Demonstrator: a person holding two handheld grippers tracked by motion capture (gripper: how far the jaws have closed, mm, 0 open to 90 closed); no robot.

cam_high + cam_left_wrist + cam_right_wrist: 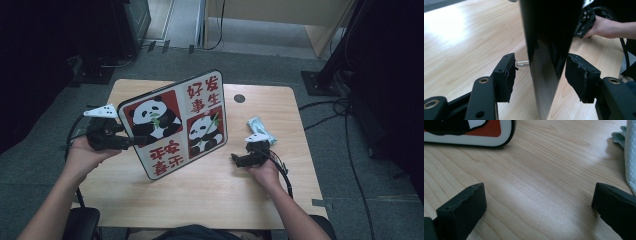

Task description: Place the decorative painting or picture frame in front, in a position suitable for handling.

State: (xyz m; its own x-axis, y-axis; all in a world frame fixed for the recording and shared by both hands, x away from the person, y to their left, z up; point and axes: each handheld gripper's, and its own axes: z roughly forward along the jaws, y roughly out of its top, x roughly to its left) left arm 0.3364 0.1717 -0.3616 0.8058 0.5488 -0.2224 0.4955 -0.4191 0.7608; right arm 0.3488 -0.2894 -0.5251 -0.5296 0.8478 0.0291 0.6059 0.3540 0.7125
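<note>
Your left gripper has its pads on each side of the panda board, right pad touching, left pad apart; right gripper, beside the board, is wide apart.

The left gripper stood with its black padded jaws apart around the near edge of a thin dark board with a glossy black face, which rose upright off the pale wooden table. The right pad seemed to touch the board; the left one stood clear. A small metal clip jutted from the board's left side. At far right a hand held the other black gripper on the table.
</note>
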